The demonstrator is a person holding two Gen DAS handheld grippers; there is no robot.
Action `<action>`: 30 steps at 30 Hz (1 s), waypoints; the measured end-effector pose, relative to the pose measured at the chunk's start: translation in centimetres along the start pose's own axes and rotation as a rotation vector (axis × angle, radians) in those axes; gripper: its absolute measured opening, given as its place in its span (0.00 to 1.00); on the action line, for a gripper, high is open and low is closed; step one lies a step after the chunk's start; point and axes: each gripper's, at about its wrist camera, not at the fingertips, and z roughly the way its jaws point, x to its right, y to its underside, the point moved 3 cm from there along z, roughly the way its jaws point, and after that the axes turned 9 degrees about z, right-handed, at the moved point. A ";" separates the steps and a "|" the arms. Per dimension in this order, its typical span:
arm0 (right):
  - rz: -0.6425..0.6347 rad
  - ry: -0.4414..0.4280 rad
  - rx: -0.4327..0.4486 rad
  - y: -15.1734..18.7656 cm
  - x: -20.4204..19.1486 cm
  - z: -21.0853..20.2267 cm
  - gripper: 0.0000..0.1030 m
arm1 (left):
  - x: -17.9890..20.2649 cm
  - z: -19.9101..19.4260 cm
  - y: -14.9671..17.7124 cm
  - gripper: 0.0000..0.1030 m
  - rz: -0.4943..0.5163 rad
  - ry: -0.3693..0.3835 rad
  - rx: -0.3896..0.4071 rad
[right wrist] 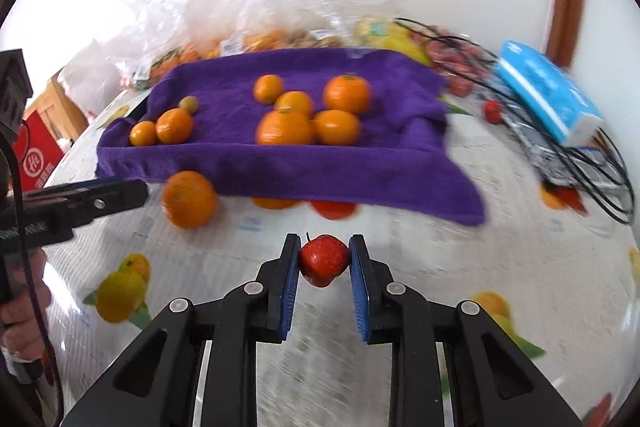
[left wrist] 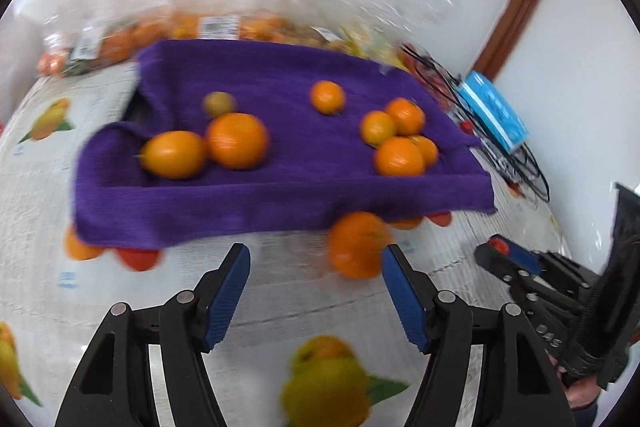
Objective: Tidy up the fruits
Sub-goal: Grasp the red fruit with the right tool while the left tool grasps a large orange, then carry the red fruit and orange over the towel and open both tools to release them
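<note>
A purple towel-lined tray (left wrist: 280,195) (right wrist: 320,163) holds several oranges, such as one (left wrist: 238,141) at its left and one (right wrist: 285,128) in a cluster, plus a small greenish fruit (left wrist: 219,103). One loose orange (left wrist: 357,245) (right wrist: 189,199) lies on the tablecloth in front of the tray. My left gripper (left wrist: 316,257) is open, with the loose orange just inside its right finger. My right gripper (right wrist: 324,257) is shut on a small red apple-like fruit (right wrist: 323,259) above the tablecloth. The right gripper also shows in the left wrist view (left wrist: 500,251).
Clear plastic bags of oranges (left wrist: 200,27) lie behind the tray. A blue box (right wrist: 548,91) and black cables (right wrist: 592,163) lie at the right with small red fruits (right wrist: 494,111). The tablecloth (right wrist: 420,247) has printed fruit pictures. A red box (right wrist: 36,155) stands at far left.
</note>
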 end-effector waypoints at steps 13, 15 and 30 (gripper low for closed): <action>0.058 0.033 0.043 -0.8 3.8 -2.0 0.24 | 3.6 2.7 -0.2 0.39 0.087 -0.115 -0.043; 0.053 0.024 0.052 -1.4 3.3 -1.8 0.24 | 2.9 2.2 -0.2 0.39 0.059 -0.104 -0.042; 0.010 -0.056 0.133 -8.9 -2.0 -1.8 0.24 | -3.8 -3.9 -4.5 0.39 -0.061 -0.152 0.061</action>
